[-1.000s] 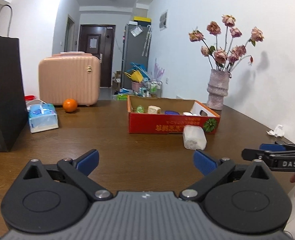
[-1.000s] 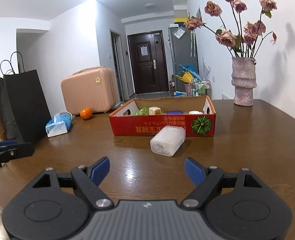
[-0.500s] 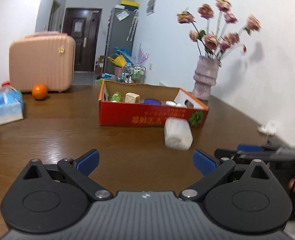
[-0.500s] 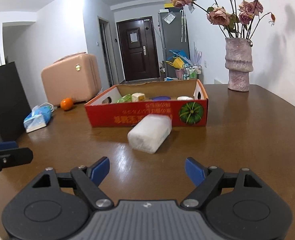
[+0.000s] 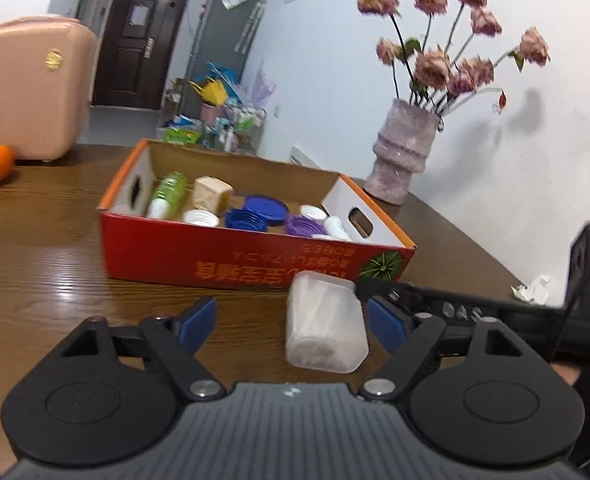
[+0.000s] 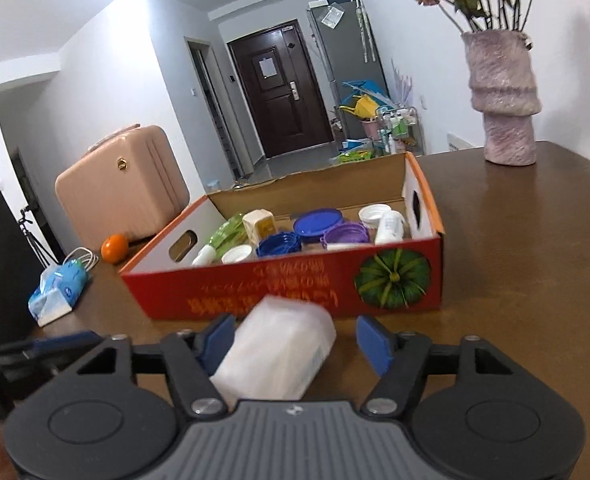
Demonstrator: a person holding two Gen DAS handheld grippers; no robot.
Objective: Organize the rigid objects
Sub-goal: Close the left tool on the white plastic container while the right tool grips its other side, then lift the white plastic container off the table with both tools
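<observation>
A: Where does the translucent plastic container (image 5: 325, 330) lie?

B: On its side on the brown wooden counter (image 5: 47, 264), just in front of the red cardboard box (image 5: 231, 258). In the right wrist view the container (image 6: 279, 354) sits between the blue pads of the right hand-held gripper (image 6: 295, 344), closer to the left pad; whether that pad touches it cannot be told.

A: And how are the jaws standing?

B: The right hand-held gripper is spread wide, nothing pinched. The left hand-held gripper (image 5: 293, 324) is spread as well, with the container lying ahead of it toward its right finger. From the left wrist view, the right hand-held gripper (image 5: 379, 292) reaches in from the right side, its tip beside the container's far end.

A: What does the box hold?

B: A green bottle (image 6: 225, 236), a cream cube-like block (image 6: 260, 224), blue lids (image 6: 317, 224), a purple lid (image 6: 345, 236) and white caps (image 6: 374, 213).

A: Anything else on the counter?

B: An orange (image 6: 114, 247), a blue tissue pack (image 6: 57, 290), a pink suitcase (image 6: 123, 184), and a vase of dried roses (image 6: 503, 96) well behind the box.
</observation>
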